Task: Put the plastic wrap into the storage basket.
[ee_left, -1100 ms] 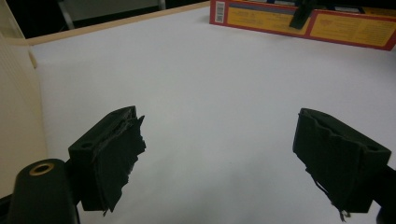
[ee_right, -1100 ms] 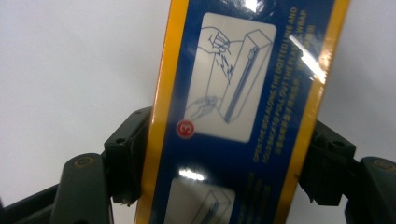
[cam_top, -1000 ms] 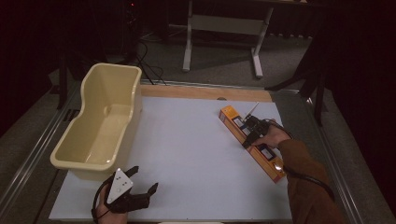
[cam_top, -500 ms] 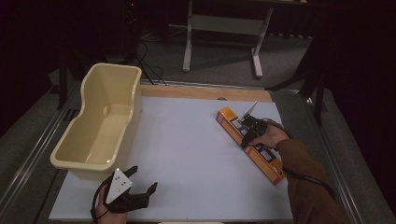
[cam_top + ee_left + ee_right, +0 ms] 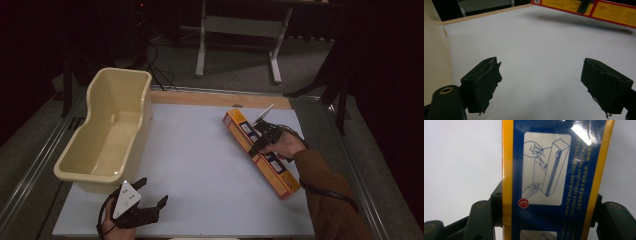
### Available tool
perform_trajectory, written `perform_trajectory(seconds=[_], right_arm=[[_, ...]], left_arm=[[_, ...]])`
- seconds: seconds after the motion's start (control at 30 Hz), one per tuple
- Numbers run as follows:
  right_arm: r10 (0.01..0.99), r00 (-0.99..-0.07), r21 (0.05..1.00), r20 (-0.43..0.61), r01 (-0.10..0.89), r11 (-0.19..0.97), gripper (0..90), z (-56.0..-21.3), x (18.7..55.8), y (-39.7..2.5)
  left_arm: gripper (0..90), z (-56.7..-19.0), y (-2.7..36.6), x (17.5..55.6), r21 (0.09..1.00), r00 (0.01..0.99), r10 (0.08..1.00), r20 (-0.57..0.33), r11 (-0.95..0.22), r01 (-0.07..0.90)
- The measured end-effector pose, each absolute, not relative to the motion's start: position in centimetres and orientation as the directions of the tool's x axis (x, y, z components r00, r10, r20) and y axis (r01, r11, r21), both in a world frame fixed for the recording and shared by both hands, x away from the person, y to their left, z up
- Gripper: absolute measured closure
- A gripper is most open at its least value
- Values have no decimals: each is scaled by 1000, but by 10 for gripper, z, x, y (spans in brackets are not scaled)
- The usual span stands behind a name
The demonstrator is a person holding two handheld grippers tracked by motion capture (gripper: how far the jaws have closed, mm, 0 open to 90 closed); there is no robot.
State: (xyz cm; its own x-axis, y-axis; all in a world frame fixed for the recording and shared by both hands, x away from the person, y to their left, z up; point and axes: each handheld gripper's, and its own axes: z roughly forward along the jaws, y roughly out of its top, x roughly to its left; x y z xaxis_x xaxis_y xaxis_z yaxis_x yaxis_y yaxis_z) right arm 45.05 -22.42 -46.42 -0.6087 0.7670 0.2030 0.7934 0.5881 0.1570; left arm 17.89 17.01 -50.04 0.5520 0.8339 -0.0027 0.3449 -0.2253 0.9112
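A long orange and yellow box (image 5: 274,171) with blue printed panels lies slantwise over the right side of the white table sheet (image 5: 200,165). My right gripper (image 5: 260,138) is shut on the box near its middle. In the right gripper view the box (image 5: 554,170) runs up between the two jaws of that gripper (image 5: 547,197), which press on its long edges. My left gripper (image 5: 152,191) hovers open near the front left of the sheet with nothing between its jaws. The left gripper view shows that gripper (image 5: 541,82) spread wide, and the box (image 5: 609,11) far off with a shadow beneath it.
A cream plastic tub (image 5: 142,110) stands along the left side of the sheet, its wall (image 5: 434,62) close beside my left gripper. A wooden strip (image 5: 210,97) edges the back of the table. A white desk frame (image 5: 237,25) stands on the floor behind.
The box's far end has swung slightly to the left with my right gripper still shut on it. My left gripper has stayed in place, open.
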Motion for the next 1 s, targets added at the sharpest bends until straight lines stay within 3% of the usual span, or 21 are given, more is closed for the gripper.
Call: perform_trajectory(seconds=[0.57,1.0], right_arm=[[693,-537,278,482,843,461,398,-439,440,-197],[621,-464,323,632,886,333,398,-427,437,-179]], left_arm=[[153,-500,171,178,913,551,835,-2,-224,342],[152,-499,171,178,913,552,834,1,-226,339]])
